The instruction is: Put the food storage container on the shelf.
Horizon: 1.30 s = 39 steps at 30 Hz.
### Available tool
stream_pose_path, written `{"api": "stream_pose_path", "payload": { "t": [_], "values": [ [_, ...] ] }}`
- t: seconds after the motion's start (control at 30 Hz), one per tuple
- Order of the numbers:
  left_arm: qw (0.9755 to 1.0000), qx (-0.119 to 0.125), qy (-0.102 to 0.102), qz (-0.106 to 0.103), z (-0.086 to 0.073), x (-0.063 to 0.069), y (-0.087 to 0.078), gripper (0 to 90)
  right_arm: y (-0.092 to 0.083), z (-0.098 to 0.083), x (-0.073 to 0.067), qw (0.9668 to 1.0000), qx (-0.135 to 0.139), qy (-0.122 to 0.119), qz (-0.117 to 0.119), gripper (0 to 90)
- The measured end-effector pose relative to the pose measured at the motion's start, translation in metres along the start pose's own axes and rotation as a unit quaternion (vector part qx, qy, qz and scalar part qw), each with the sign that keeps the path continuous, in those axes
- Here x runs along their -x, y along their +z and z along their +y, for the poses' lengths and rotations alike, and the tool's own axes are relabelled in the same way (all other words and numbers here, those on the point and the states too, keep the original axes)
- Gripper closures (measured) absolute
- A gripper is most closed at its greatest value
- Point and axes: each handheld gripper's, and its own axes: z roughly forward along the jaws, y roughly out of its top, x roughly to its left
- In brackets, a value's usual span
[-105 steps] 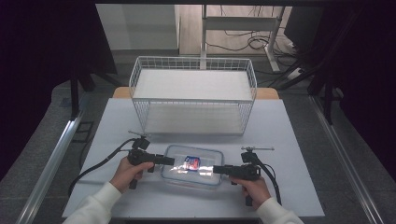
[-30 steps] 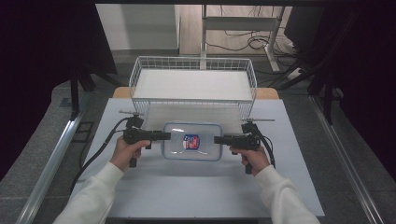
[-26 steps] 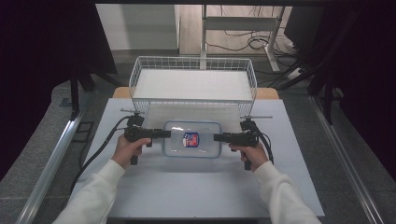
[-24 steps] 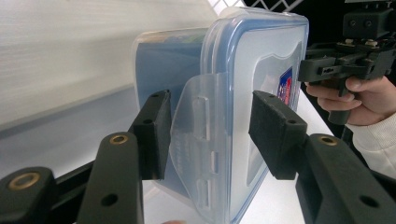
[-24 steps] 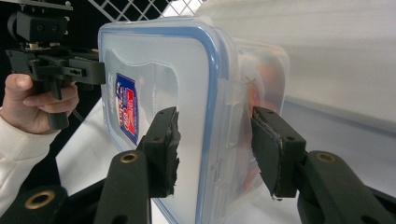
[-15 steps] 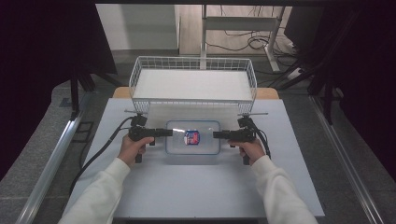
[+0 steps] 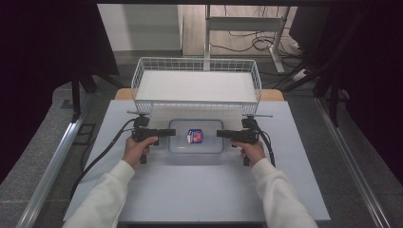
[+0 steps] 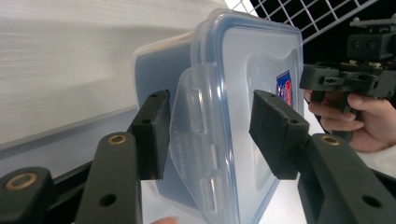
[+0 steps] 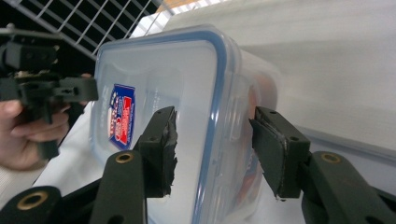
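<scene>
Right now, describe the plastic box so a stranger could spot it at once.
On the grey table, just in front of the white wire basket, lies a flat clear box with a blue-rimmed lid. It sits between the left tongs and right tongs, and alone bears a blue and red sticker.

Container (image 7: 196, 137) mid-table (image 7: 199, 190), wire basket (image 7: 197, 85) behind; L claw (image 7: 170, 133), R claw (image 7: 219, 134) flank it.

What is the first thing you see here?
A clear box with a blue-rimmed lid and a red-and-blue sticker, in the middle of the table. The left gripper and the right gripper meet its two short ends. A white wire basket stands just behind.
</scene>
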Motion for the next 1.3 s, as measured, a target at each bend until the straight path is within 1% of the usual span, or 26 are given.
{"api": "stream_pose_path", "payload": {
  "t": [0.07, 0.1, 0.13, 0.17, 0.2, 0.27, 0.37, 0.43, 0.47, 0.5, 0.53, 0.57, 0.63, 0.67, 0.7, 0.73, 0.83, 0.87, 0.9, 0.97, 1.03, 1.07, 1.13, 1.17, 1.23, 1.3],
  "values": [
    [1.0, 0.001, -0.005, 0.002, 0.0, -0.001, 0.001, 48.3, 0.002, 0.0, -0.001, 0.9999, 0.008, 0.002, -0.013, 50.1],
    [1.0, -0.001, -0.006, 0.005, 0.0, -0.002, 0.002, 47.9, 0.003, -0.001, -0.001, 0.9997, 0.011, 0.002, -0.019, 52.5],
    [0.9999, -0.003, -0.007, 0.008, 0.0, -0.003, 0.003, 47.0, 0.005, -0.001, -0.002, 0.9997, 0.008, 0.002, -0.022, 50.2],
    [1.0, -0.002, -0.005, 0.008, 0.0, -0.004, 0.004, 46.9, 0.006, -0.002, -0.003, 0.9996, 0.009, 0.0, -0.027, 50.0],
    [1.0, -0.001, -0.005, 0.003, 0.0, -0.004, 0.004, 46.9, 0.007, -0.002, -0.004, 0.9995, 0.014, -0.002, -0.03, 50.3],
    [1.0, 0.002, -0.005, 0.006, 0.0, -0.005, 0.004, 46.9, 0.008, -0.003, -0.005, 0.9992, 0.021, -0.004, -0.035, 50.1],
    [0.9998, 0.01, -0.003, 0.015, 0.0, -0.004, 0.004, 45.8, 0.008, -0.004, -0.007, 0.9987, 0.028, -0.004, -0.041, 48.6],
    [0.9997, 0.017, -0.002, 0.018, 0.0, -0.002, 0.002, 42.8, 0.007, -0.005, -0.01, 0.9978, 0.039, -0.011, -0.053, 45.3],
    [0.9993, 0.02, 0.008, 0.03, 0.0, -0.001, -0.001, 41.2, 0.005, -0.005, -0.012, 0.997, 0.044, -0.016, -0.061, 43.8],
    [0.9988, 0.023, 0.018, 0.038, 0.0, 0.0, -0.005, 39.3, 0.002, -0.005, -0.016, 0.9962, 0.049, -0.027, -0.066, 42.4],
    [0.9986, 0.029, 0.021, 0.037, 0.0, 0.001, -0.007, 38.2, -0.001, -0.006, -0.019, 0.9954, 0.051, -0.041, -0.07, 42.4],
    [0.9982, 0.034, 0.023, 0.045, -0.001, 0.004, -0.011, 37.3, -0.004, -0.007, -0.022, 0.9946, 0.052, -0.054, -0.071, 42.4],
    [0.9965, 0.029, 0.054, 0.057, -0.003, 0.01, -0.021, 36.0, -0.011, -0.011, -0.03, 0.9921, 0.048, -0.087, -0.077, 42.4],
    [0.9955, 0.031, 0.066, 0.061, -0.005, 0.015, -0.026, 35.6, -0.014, -0.013, -0.035, 0.9901, 0.044, -0.105, -0.081, 42.4],
    [0.9944, 0.026, 0.08, 0.064, -0.007, 0.018, -0.03, 34.9, -0.019, -0.017, -0.041, 0.987, 0.043, -0.129, -0.086, 42.6],
    [0.994, 0.027, 0.084, 0.065, -0.009, 0.022, -0.032, 34.7, -0.022, -0.02, -0.045, 0.9849, 0.042, -0.143, -0.089, 42.7],
    [0.9921, 0.024, 0.105, 0.064, -0.019, 0.034, -0.041, 33.7, -0.031, -0.031, -0.055, 0.9796, 0.034, -0.174, -0.094, 43.0],
    [0.991, 0.022, 0.115, 0.063, -0.023, 0.039, -0.045, 33.3, -0.034, -0.034, -0.057, 0.9783, 0.033, -0.181, -0.095, 42.9],
    [0.9906, 0.022, 0.12, 0.063, -0.025, 0.042, -0.047, 32.9, -0.037, -0.039, -0.06, 0.9767, 0.032, -0.189, -0.096, 43.0],
    [0.9882, 0.016, 0.136, 0.068, -0.033, 0.049, -0.051, 32.6, -0.042, -0.045, -0.065, 0.975, 0.028, -0.199, -0.096, 43.0],
    [0.9842, 0.008, 0.156, 0.083, -0.043, 0.055, -0.054, 32.3, -0.046, -0.054, -0.07, 0.9726, 0.022, -0.211, -0.096, 43.0],
    [0.9821, 0.003, 0.166, 0.089, -0.047, 0.058, -0.055, 32.1, -0.048, -0.058, -0.072, 0.9728, 0.017, -0.211, -0.093, 43.0],
    [0.979, -0.003, 0.178, 0.099, -0.054, 0.062, -0.057, 31.7, -0.049, -0.066, -0.076, 0.9709, 0.006, -0.22, -0.095, 42.7],
    [0.9777, -0.007, 0.183, 0.103, -0.059, 0.064, -0.057, 31.4, -0.048, -0.07, -0.078, 0.9697, 0.0, -0.224, -0.098, 42.5],
    [0.9732, -0.018, 0.2, 0.112, -0.066, 0.068, -0.057, 30.9, -0.046, -0.076, -0.081, 0.9678, -0.009, -0.232, -0.099, 43.2],
    [0.9699, -0.029, 0.212, 0.117, -0.072, 0.07, -0.057, 30.6, -0.043, -0.08, -0.084, 0.9667, -0.017, -0.236, -0.098, 45.8]
  ]
}}
